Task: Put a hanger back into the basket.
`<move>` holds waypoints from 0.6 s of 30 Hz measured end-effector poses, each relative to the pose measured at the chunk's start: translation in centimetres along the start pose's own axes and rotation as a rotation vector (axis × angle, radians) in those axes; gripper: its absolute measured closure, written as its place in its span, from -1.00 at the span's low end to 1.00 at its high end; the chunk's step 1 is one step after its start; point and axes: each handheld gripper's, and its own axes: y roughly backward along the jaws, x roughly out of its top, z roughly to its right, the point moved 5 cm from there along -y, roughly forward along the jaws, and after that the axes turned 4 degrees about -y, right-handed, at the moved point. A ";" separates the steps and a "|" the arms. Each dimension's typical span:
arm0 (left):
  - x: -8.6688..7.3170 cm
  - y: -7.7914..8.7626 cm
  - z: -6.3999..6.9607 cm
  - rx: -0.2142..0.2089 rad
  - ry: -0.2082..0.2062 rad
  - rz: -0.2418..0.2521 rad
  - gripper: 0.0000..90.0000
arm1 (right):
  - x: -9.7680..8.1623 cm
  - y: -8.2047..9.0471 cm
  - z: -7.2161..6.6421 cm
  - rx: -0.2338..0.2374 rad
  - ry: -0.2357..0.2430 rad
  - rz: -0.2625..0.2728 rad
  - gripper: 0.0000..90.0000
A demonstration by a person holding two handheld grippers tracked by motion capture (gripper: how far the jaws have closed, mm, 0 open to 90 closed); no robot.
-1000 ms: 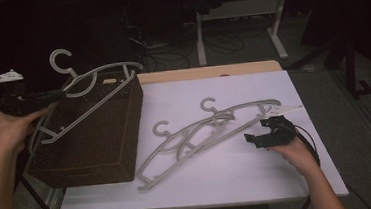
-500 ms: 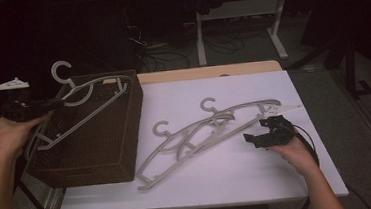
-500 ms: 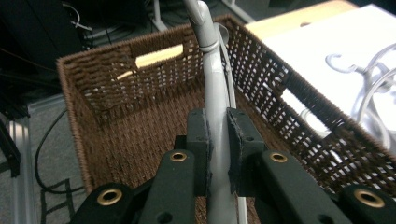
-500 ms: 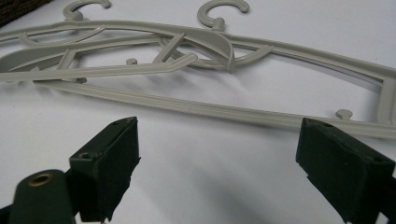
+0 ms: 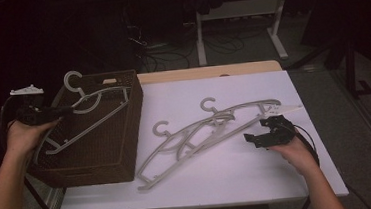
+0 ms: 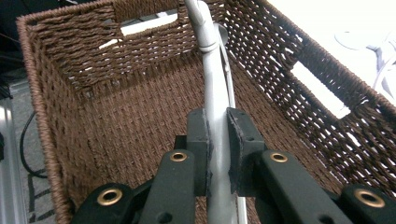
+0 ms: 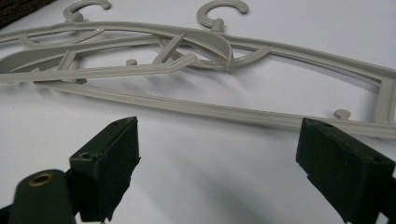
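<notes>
A grey plastic hanger (image 5: 100, 93) tilts into the brown wicker basket (image 5: 122, 154) at the table's left end, its hook above the far rim. My left gripper (image 5: 66, 111) is shut on the hanger's arm at the basket's left rim. In the left gripper view the pads (image 6: 200, 140) press the grey hanger's bar (image 6: 212, 79) over the basket's inside (image 6: 93, 70). Two more grey hangers (image 5: 215, 124) lie overlapped on the white tabletop. My right gripper (image 5: 251, 139) rests open just right of them, its jaws (image 7: 217, 140) spread wide and holding nothing, with the hangers (image 7: 187, 65) beyond.
The white tabletop (image 5: 259, 174) has bare room in front of the hangers. A wooden strip (image 5: 206, 72) runs along its far edge. Behind the table stand a metal frame (image 5: 237, 25) and cables on a dark floor.
My left hand has lowered the held hanger, so it sits deeper in the basket than before. The right hand and the two hangers on the table have not moved.
</notes>
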 end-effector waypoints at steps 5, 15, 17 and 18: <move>-0.4 -0.8 -0.3 0.007 0.000 -0.011 0.77 | 0.0 0.0 0.0 0.000 -0.001 0.000 -0.72; -0.6 -0.4 -0.8 0.027 0.029 0.017 0.21 | 0.0 0.1 0.1 0.001 -0.001 0.004 -0.72; -0.4 -0.2 -0.5 0.002 0.032 0.038 0.14 | 0.1 0.1 0.0 0.001 0.001 0.006 -0.72; -0.3 -0.2 -0.3 -0.007 0.033 0.047 0.10 | 0.1 0.1 0.0 0.002 0.001 0.006 -0.72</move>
